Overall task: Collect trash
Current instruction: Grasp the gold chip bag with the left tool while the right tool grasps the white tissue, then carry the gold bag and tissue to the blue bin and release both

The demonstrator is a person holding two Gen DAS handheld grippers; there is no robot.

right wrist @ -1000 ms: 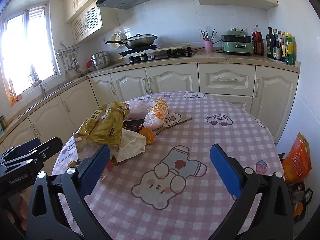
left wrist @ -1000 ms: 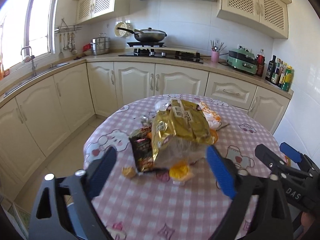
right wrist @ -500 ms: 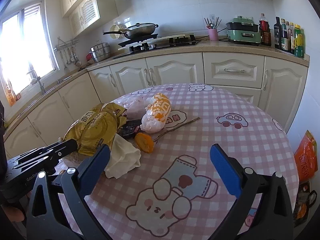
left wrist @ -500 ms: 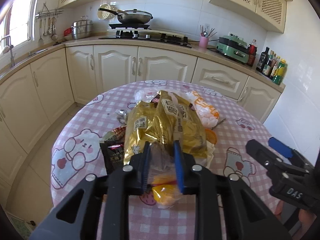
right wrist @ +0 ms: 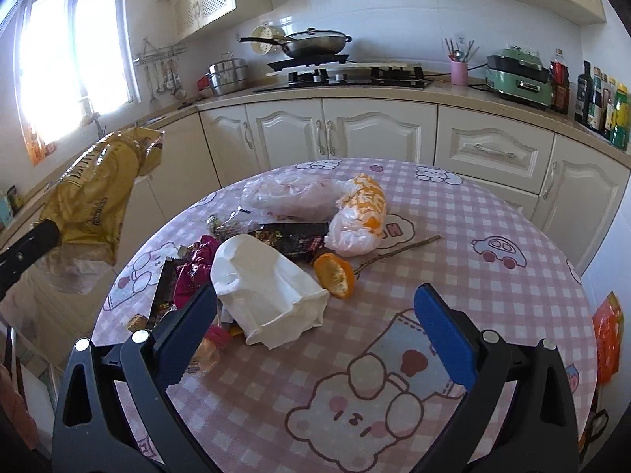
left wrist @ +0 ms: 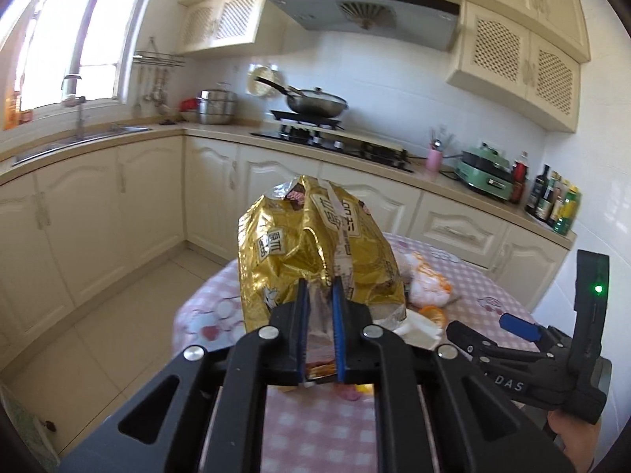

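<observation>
My left gripper point(left wrist: 318, 299) is shut on a large gold foil snack bag point(left wrist: 315, 248) and holds it up off the table; the bag also shows at the left of the right wrist view point(right wrist: 92, 197), clear of the table edge. My right gripper point(right wrist: 315, 315) is open and empty, low over the pink checked table point(right wrist: 493, 299). On the table lie a crumpled white paper bag point(right wrist: 264, 287), an orange peel point(right wrist: 335, 274), an orange-and-white plastic bag point(right wrist: 361, 216), a clear plastic bag point(right wrist: 288, 195), a dark wrapper point(right wrist: 294, 238) and magenta wrappers point(right wrist: 195, 266).
Cream kitchen cabinets point(right wrist: 378, 134) and a counter with a stove and wok point(right wrist: 315, 41) run behind the table. Bottles point(right wrist: 603, 102) stand at the far right. An orange bag point(right wrist: 607, 335) hangs beyond the table's right edge. Tiled floor point(left wrist: 110, 315) lies left of the table.
My left gripper closed on the gold bag and lifted it up and to the left, off the pile. That uncovered the white paper bag and wrappers. My right gripper stayed open and moved slightly closer.
</observation>
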